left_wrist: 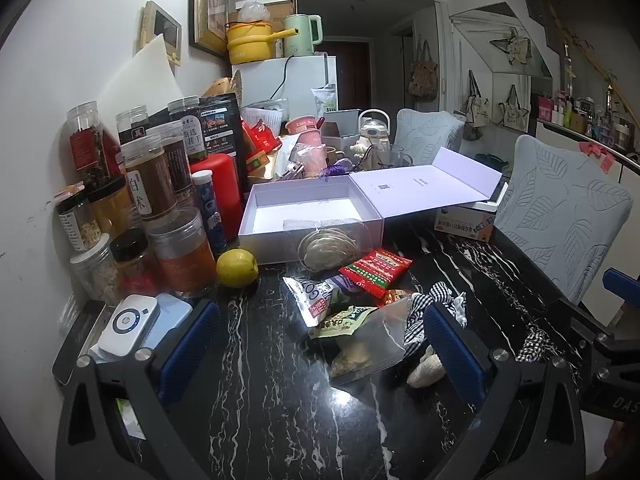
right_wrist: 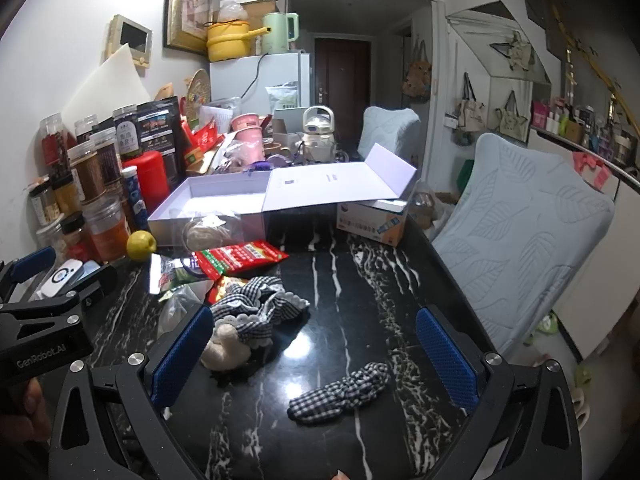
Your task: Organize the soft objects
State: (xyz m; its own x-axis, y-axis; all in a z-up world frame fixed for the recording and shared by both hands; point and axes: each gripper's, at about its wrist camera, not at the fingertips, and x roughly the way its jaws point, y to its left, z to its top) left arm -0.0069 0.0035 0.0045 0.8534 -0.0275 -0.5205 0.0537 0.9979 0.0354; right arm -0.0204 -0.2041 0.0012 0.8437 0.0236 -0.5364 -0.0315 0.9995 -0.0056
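Both grippers are held over the black marbled desk (right_wrist: 328, 280), tilted downward; nothing is gripped by either. The left gripper (left_wrist: 320, 344) is seen with jaws spread fully wide, only bare desk and the near edge of the snack pile lying between them. The right gripper (right_wrist: 316, 352) is likewise fully open, and the small checked cloth (right_wrist: 340, 394) lies flat between its jaws, untouched. The larger checked cloth (right_wrist: 260, 304) is crumpled just ahead of the right gripper's left-hand jaw, draped partly over a cream plush piece (right_wrist: 224, 350). Ahead of the left jaws, a clear bag (left_wrist: 368, 344), a green packet (left_wrist: 344, 320) and a red packet (left_wrist: 376, 270) are heaped together, and a bagged coil of cord (left_wrist: 328, 246) leans against the front wall of the white box (left_wrist: 276, 236). The box stands beyond both jaws with its lid (left_wrist: 424, 192) folded back, presumably left open as the receptacle. The wide spread is judged preparatory: the soft, floppy items need a broad approach before pinching.
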